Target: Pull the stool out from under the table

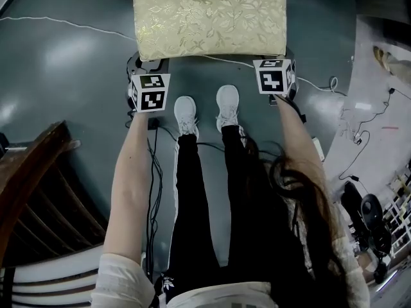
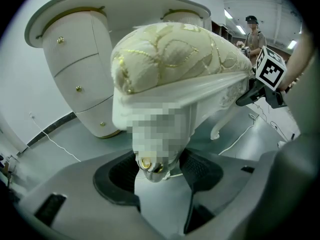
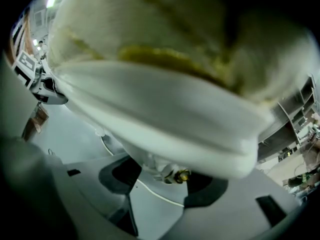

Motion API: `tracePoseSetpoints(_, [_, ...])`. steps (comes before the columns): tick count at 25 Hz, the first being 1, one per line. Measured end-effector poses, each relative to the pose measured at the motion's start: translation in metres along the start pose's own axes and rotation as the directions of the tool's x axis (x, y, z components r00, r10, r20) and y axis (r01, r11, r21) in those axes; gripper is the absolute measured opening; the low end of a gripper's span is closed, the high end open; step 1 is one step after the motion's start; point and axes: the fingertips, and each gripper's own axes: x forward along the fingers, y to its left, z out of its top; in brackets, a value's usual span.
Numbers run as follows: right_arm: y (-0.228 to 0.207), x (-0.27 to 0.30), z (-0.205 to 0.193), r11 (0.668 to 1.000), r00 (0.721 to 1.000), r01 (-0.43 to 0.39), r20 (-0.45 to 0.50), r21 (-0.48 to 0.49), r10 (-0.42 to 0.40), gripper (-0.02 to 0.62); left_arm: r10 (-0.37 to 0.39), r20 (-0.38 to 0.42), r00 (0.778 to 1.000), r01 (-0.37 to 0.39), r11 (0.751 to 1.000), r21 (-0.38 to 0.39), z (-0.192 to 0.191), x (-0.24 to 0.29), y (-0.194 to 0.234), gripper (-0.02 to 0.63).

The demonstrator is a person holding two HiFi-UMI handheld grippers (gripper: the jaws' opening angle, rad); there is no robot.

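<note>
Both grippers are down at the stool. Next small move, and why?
Probably pull both back toward the shoes, evenly. The left gripper and right gripper each seem shut on the stool at a near corner. The table stands just behind it, and bare floor separates the stool from the shoes.

light: overhead, even | glare: sheen on floor (image 1: 64, 56) | gripper views: fisheye, dark corners, near blur
</note>
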Motion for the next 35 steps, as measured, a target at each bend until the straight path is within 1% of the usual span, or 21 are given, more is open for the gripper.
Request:
tracePoseSetpoints(5, [0.004,-0.001,-0.001,1.0,1.0,-0.005,-0.002,0.023,0.005,0.267,-0.013,-0.017,1.0,0.013,1.0,0.026,0.004,0.001,0.006,0.27])
tracePoseSetpoints(10, [0.006,-0.002,-0.004,0.999,1.0,0.004,-0.003,0.036,-0.003,0.267,-0.02,-0.03,0.999,0.021,0.999,0.029,0.002,0.002,0.006,0.27])
tracePoseSetpoints(13, [0.009,-0.005,-0.006,0.999,1.0,-0.002,-0.023,0.047,0.003,0.267,-0.026,-0.05,0.998,0.028,0.999,0.029,0.002,-0.001,0.007,0.27])
tracePoseSetpoints(20, [0.01,-0.006,-0.007,0.999,0.999,-0.012,-0.032,0.035,0.013,0.267,-0.02,-0.043,0.999,0.021,0.999,0.027,-0.001,-0.006,0.006,0.27])
tracePoseSetpoints(23, [0.005,-0.003,-0.002,1.0,1.0,-0.01,-0.026,0.022,0.011,0.265,-0.012,-0.039,0.999,0.013,1.0,0.027,0.005,-0.001,0.006,0.27])
tracePoseSetpoints(24, [0.005,-0.003,-0.003,1.0,0.999,-0.016,-0.038,0.015,0.017,0.265,-0.013,-0.051,0.999,0.014,1.0,0.021,0.003,-0.002,0.005,0.27])
tracePoseSetpoints(27, [0.009,-0.006,-0.008,0.998,0.995,-0.061,-0.085,-0.008,0.06,0.265,-0.017,-0.118,0.993,0.017,1.0,-0.002,-0.005,-0.013,0.001,0.27])
tracePoseSetpoints(29, [0.009,-0.008,-0.008,0.997,0.991,-0.08,-0.105,-0.001,0.079,0.265,-0.023,-0.147,0.989,0.024,1.0,0.0,-0.004,-0.017,0.0,0.27])
tracePoseSetpoints(32, [0.009,-0.008,-0.008,0.996,0.991,-0.087,-0.102,0.013,0.087,0.266,-0.034,-0.152,0.988,0.035,0.999,0.004,-0.001,-0.017,0.002,0.27])
tracePoseSetpoints(35, [0.012,-0.008,-0.009,0.996,0.99,-0.089,-0.107,0.028,0.091,0.272,-0.043,-0.163,0.986,0.041,0.999,-0.012,-0.004,-0.017,0.002,0.27])
